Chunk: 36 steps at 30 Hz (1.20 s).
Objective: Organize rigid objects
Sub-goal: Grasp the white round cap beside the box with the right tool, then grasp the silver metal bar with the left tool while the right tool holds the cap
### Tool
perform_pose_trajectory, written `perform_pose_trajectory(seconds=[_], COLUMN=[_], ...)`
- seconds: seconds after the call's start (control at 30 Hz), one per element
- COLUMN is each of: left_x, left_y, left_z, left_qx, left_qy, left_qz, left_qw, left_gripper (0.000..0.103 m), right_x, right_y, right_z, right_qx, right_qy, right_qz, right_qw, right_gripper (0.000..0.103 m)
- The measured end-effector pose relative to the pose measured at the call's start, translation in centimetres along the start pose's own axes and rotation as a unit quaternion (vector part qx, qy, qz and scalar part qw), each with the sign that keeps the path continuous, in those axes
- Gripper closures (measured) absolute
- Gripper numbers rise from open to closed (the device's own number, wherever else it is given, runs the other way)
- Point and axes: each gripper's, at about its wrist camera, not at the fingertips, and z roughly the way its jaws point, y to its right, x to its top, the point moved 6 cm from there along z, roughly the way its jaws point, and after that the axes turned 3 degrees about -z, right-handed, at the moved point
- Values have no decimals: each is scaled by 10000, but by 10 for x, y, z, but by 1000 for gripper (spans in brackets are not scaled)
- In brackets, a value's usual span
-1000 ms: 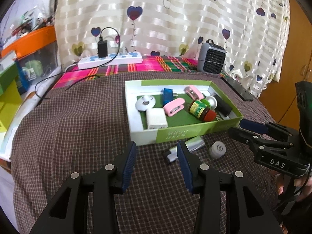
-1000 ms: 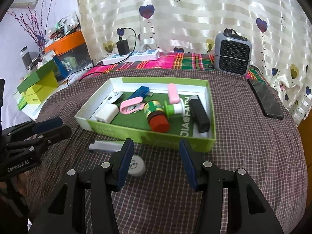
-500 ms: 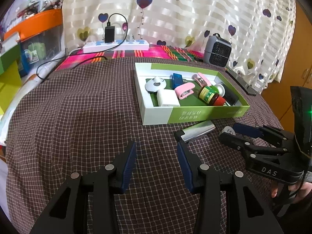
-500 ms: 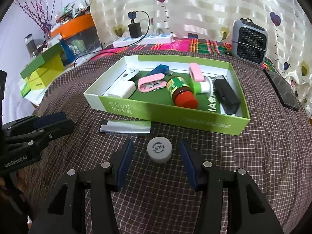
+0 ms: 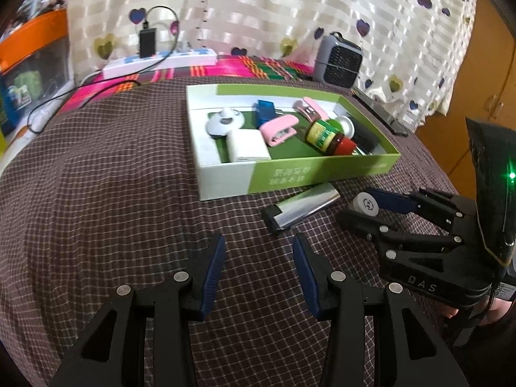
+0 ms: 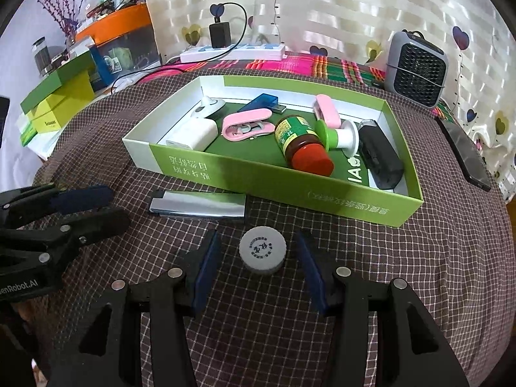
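A green-and-white box (image 6: 258,177) on the checked cloth holds several small items, among them a red-capped bottle (image 6: 303,143) and a pink stapler (image 6: 246,124). In front of it lie a flat silver bar (image 6: 200,204) and a round grey cap (image 6: 262,251). My right gripper (image 6: 256,238) straddles the cap; its jaws are closing, with a gap still showing at each pad. In the left wrist view the cap (image 5: 364,204) sits between the right gripper's (image 5: 358,208) fingers. My left gripper (image 5: 258,242) is open and empty, just short of the silver bar (image 5: 303,208).
A grey fan heater (image 6: 416,67) stands at the back right, with a black phone (image 6: 464,154) lying along the right edge. A power strip (image 6: 232,52) and its cables run along the back. Green and yellow boxes (image 6: 58,103) are stacked at the left.
Both grippers have sunk toward the cloth. The right one moved forward until the grey cap lay between its fingers, and its jaws have narrowed slightly. The left gripper's opening is unchanged.
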Motion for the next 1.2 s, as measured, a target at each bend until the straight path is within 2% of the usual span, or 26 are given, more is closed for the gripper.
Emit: perform_pose_trajectory(seconds=[0.07,0.17,0.33,0.53,0.67,1.03,1.2], left_x=[1,5,15,26,28,15,8], left_y=[4,10,18,25,32,59,72], left_z=[3,6,14,29,34,39,38], left_qx=[0,-33,-91,122,5,-127,-147], left_qy=[-22,-32,-80,-141,-180,-351,-407], left_qz=[80,169,313,619,767,1195,1237], left_qw=[10000,9998,9994,9979,9969,9921,9914], left_gripper=[60,60,60,60,60,60,60], right_x=[-1,-1,-2,-5,-7,-14,-20], right_y=[0,3,8,14,24,37,47], right_z=[0,0,-2,-12,-19,-29,-33], right_qx=[-36,-29,-3,66,73,86,74], right_qy=[9,25,43,120,191,282,290], right_qz=[-38,-26,10,141,310,495,619], right_qw=[10000,10000,10000,9998,9993,9983,9976], right_gripper=[71,74,74,74,74,74,74])
